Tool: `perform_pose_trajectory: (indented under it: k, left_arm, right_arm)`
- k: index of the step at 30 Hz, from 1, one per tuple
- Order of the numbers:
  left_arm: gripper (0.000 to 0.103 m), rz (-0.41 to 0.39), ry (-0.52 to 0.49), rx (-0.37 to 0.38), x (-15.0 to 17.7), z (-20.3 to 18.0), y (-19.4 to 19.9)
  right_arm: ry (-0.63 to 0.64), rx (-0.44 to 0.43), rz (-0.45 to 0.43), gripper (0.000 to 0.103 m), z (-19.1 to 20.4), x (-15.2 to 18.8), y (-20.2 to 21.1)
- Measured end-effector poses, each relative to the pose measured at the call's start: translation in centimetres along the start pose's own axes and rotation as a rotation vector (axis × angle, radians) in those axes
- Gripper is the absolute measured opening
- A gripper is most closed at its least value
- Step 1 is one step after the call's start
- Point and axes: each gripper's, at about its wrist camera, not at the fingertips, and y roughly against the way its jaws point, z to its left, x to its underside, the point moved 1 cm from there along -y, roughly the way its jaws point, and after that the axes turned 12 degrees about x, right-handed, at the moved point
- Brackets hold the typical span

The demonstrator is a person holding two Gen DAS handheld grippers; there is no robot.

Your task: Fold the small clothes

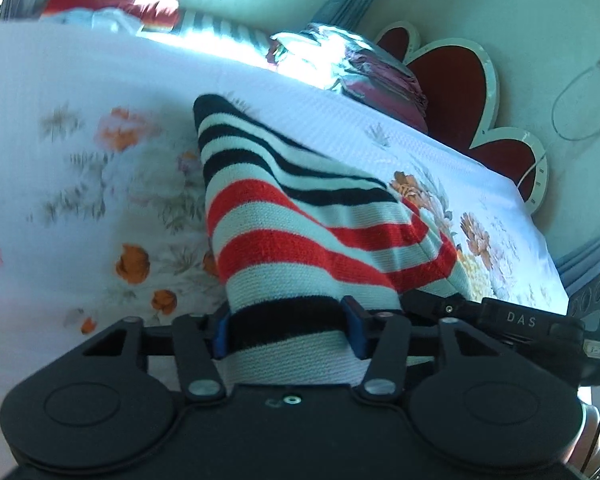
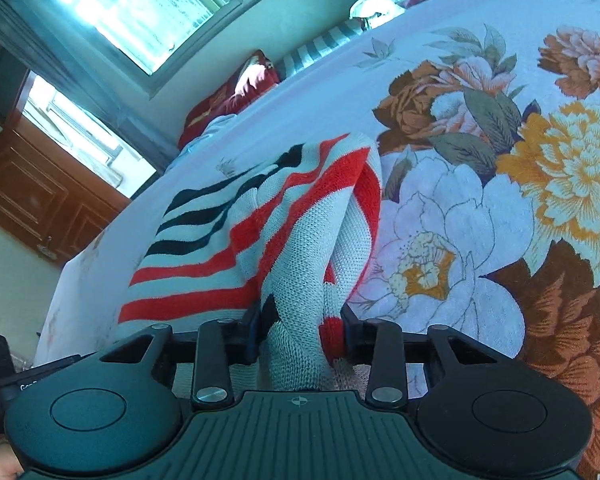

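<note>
Mid-fold, not finished. Striped knit garment [image 1: 300, 216] lying bunched on the floral bedspread [image 1: 80, 152], lifted at its near edge. Left gripper [image 1: 288, 328] partly closed, pinching a black-striped edge; right gripper [image 2: 300, 332] likewise clamped on a gathered white-and-red fold. Still to do: carry both held edges across, flatten, release. No neat folded shape yet.

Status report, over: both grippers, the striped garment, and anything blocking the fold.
Left gripper shut on striped knit garment. Right gripper shut on a bunched fold of it. Garment lifted off floral bedspread. Nothing in the way.
</note>
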Motion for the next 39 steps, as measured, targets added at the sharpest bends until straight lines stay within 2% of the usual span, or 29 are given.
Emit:
perform_pose_trajectory:
  k: [8, 13, 18, 24, 29, 32, 36, 39]
  left_arm:
    - [0.046, -0.057, -0.066, 0.000, -0.9, -0.8, 4.5]
    - [0.046, -0.108, -0.088, -0.019, -1.7, 1.1, 9.3]
    - [0.046, -0.149, -0.093, -0.028, -2.2, 5.4, 14.9]
    - [0.046, -0.156, -0.090, -0.037, -2.2, 12.7, 20.9]
    - [0.046, -0.152, -0.081, -0.066, -2.8, 18.2, 23.8]
    - [0.046, -0.149, -0.080, -0.081, -2.9, 21.0, 24.3]
    - [0.047, -0.137, -0.061, -0.098, -1.7, 24.6, 24.0]
    - [0.056, -0.155, -0.023, -0.088, -0.3, 26.3, 23.9]
  right_arm:
    - [-0.011, -0.051, -0.036, 0.036, 3.9, 0.6, 1.8]
    - [0.016, -0.086, -0.067, 0.035, 9.2, 1.4, 2.0]
    - [0.041, -0.110, -0.087, 0.035, 16.5, 3.4, 0.3]
    - [0.049, -0.104, -0.091, 0.036, 25.7, 7.5, -3.4]
    - [0.051, -0.104, -0.081, 0.035, 31.3, 10.0, -7.2]
    - [0.072, -0.091, -0.068, 0.036, 33.5, 11.0, -9.5]
    - [0.082, -0.048, -0.034, 0.036, 34.1, 11.7, -12.6]
    - [0.068, -0.033, -0.013, 0.038, 33.1, 11.7, -13.4]
